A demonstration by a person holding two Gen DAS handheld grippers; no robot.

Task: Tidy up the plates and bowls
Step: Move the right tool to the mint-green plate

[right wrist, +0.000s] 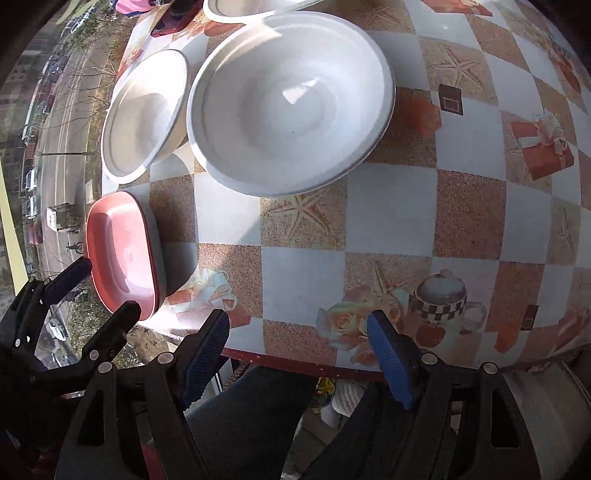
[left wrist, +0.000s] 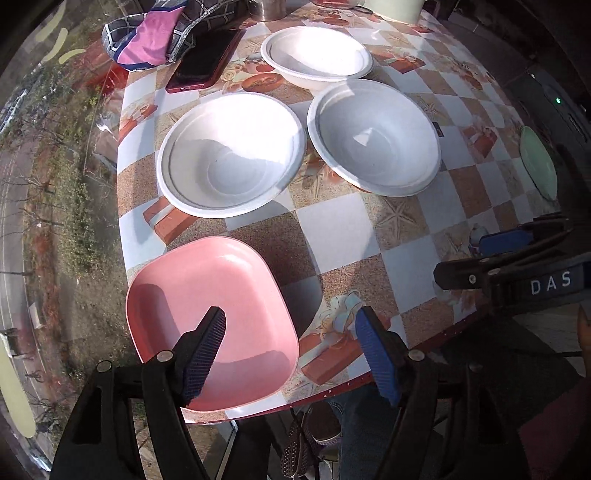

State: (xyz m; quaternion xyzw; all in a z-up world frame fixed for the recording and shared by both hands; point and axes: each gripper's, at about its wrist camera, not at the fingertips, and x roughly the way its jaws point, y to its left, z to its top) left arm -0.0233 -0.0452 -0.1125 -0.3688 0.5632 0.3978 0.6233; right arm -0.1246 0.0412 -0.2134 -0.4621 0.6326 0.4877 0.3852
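A pink square plate (left wrist: 212, 321) lies at the near left corner of the checked table (left wrist: 332, 236). My left gripper (left wrist: 291, 332) hangs open above it, one finger over the plate and the other over the bare cloth, touching nothing. Three white bowls stand behind: a near left one (left wrist: 231, 155), a right one (left wrist: 373, 136) and a far one (left wrist: 316, 55). My right gripper (right wrist: 297, 325) is open and holds nothing above the table's near edge, with the right bowl (right wrist: 291, 103) ahead of it. In that view the pink plate (right wrist: 122, 243) and my left gripper (right wrist: 110, 284) sit at the left.
A pale green plate (left wrist: 537, 162) lies at the table's right edge. A phone in a red case (left wrist: 207, 59), a checked and pink cloth (left wrist: 159, 33) and a metal cup (left wrist: 267, 9) are at the back. A person's legs (right wrist: 258, 413) are below the near edge.
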